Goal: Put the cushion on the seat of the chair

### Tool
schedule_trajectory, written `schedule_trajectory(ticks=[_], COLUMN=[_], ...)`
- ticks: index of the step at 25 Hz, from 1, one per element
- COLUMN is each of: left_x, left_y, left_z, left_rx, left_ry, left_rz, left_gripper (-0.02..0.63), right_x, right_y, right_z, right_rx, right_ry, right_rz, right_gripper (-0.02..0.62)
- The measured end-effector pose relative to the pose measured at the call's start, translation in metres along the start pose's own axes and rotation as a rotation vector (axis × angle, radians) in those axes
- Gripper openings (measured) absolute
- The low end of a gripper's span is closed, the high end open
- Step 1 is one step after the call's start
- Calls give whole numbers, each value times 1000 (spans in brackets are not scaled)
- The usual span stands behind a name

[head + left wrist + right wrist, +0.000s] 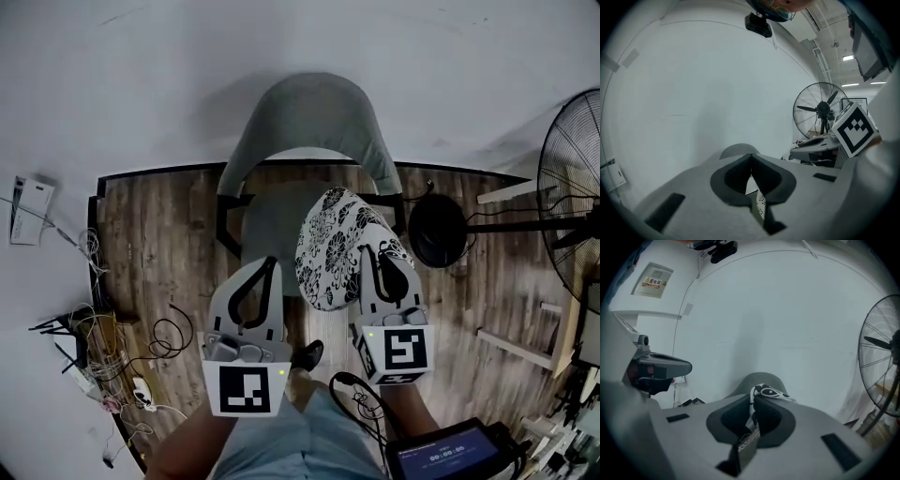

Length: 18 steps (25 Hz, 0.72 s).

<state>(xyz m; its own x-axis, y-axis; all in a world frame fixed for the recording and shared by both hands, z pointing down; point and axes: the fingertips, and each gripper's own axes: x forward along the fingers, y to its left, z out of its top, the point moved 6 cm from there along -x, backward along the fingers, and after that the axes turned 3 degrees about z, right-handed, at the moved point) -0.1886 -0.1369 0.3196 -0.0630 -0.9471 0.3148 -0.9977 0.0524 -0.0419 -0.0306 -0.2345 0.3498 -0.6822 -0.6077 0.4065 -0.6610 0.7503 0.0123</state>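
Floral cushion (330, 246), clamped in the right tool (382, 251), hangs over the chair seat (265, 220); left tool (271, 262) closed, empty. Next, I judge: lower it flat.

A plain pale wall (281, 56) fills the far side. It meets a floor (150, 244) of brown wood planks along a dark skirting strip (159, 172). The same pale wall turns the corner and runs down the left side.

On the right stands a black pedestal fan (574, 178) with a wire cage. Its round base (437, 231) sits on the planks close to the far wall. Pale wooden slats (511, 345) lie on the floor at the near right.

At the near left, a tangle of cables (103, 342) lies against the wall, and a white box (31, 208) is fixed to the wall beside it. A small printed notice (654, 281) hangs high on the left wall. Strip lights (849, 57) glow on the ceiling at the far right.
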Motion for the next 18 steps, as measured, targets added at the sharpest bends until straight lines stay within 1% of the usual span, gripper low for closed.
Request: schedule_trajectory(ticks=[4,7,10,14,18], left_x=[12,21,28,37,38], left_y=[23,39,54,71,89], left_z=[-11,-17,-26,-40,-42], left_rx=[-34,-8,-31,-39,-37], left_ry=[21,24,47,80,85], left_rz=[24,30,49,67,85], left_gripper=[9,9,9,9,9], right_x=[34,59,85,119,138], right_y=[11,17,23,32,52], right_z=[-1,-4,-9,-15,-3], right_rx=[-5,5,10,12,4], right_ry=[13,25,39,50,34], right_rz=[30,48,68,98,138], right_gripper=[28,28,29,28,29])
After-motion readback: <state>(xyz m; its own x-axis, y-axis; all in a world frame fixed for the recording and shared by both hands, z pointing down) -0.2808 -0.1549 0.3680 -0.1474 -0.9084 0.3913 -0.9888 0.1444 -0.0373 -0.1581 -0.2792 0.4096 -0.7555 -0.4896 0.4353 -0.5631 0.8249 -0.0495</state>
